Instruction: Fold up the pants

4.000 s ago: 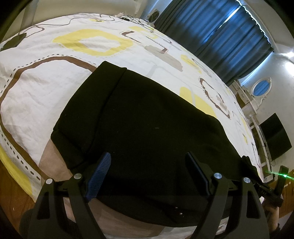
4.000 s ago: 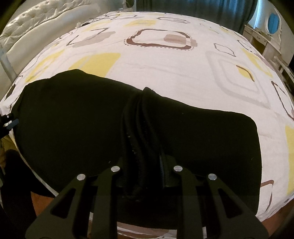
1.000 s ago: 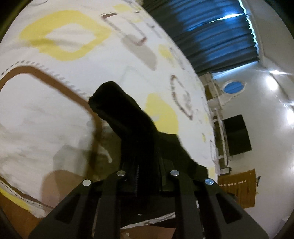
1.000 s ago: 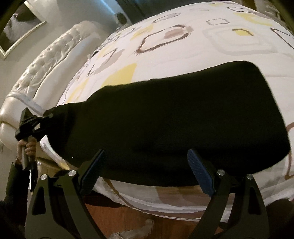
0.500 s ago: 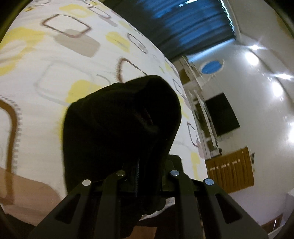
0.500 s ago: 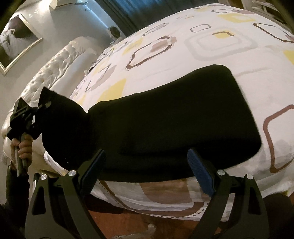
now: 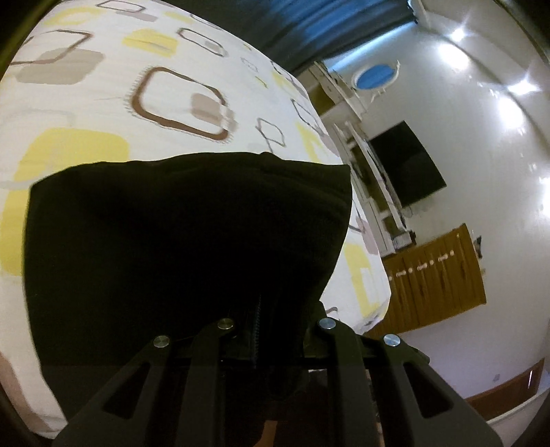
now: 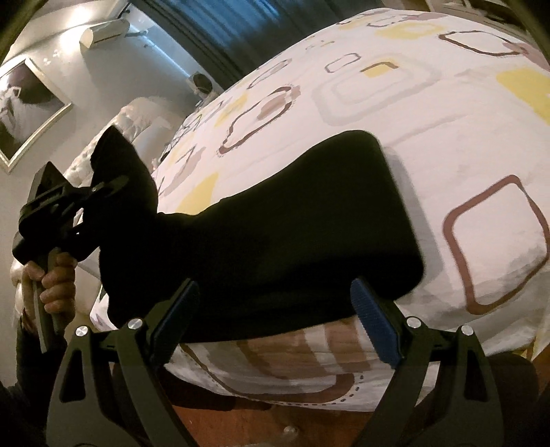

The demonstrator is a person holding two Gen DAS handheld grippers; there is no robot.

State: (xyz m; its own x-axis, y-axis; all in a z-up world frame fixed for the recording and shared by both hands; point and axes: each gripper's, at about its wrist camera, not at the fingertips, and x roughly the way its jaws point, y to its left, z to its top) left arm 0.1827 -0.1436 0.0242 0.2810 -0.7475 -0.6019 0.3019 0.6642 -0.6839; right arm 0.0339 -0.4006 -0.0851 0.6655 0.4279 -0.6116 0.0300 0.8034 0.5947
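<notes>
Black pants (image 8: pixel 292 223) lie across the near part of a bed with a white, yellow and brown patterned cover (image 8: pixel 464 113). My left gripper (image 7: pixel 271 330) is shut on one end of the pants (image 7: pixel 172 240) and holds that end lifted, draping over the rest. In the right wrist view the left gripper (image 8: pixel 99 192) shows at the left with a raised black fold in it. My right gripper (image 8: pixel 275 309) is open and empty, at the bed's near edge, its blue pads either side of the pants' near hem.
A tufted white headboard (image 8: pixel 137 117) and a framed picture (image 8: pixel 24 110) are at the left. Dark blue curtains (image 7: pixel 309 31), a wall television (image 7: pixel 405 165) and a wooden cabinet (image 7: pixel 436 275) stand beyond the bed. Wooden floor (image 8: pixel 275 423) is below the bed edge.
My left gripper has carried the gripped end of the pants up and over toward the other end. My right gripper stays open near the hem; earlier it let go of the pants.
</notes>
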